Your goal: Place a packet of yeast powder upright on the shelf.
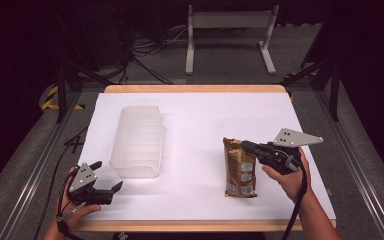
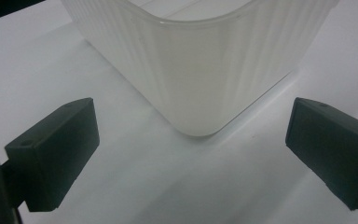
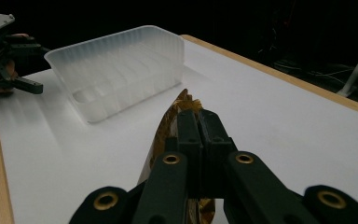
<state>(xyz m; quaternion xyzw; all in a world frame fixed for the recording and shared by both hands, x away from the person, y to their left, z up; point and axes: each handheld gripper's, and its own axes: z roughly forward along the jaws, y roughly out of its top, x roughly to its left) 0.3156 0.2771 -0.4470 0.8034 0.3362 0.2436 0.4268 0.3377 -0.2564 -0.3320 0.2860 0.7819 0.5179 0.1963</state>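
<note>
brown and gold, the snack bag (image 1: 239, 167) lies on the right of the white table (image 1: 200, 125). my right gripper (image 1: 246, 146) has its jaws pinched together on the bag's far edge. the clear plastic tub (image 1: 137, 140) sits well apart on the left. my left gripper (image 1: 106, 176) rests near its near corner, jaws spread wide, touching nothing.

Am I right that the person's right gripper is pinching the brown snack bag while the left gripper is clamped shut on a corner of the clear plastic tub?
Nearly. The right gripper is indeed pinching the brown snack bag. But the left gripper is not clamped on the clear plastic tub: the left gripper view shows its jaws wide apart, with the tub's corner ahead of them, untouched.
</note>
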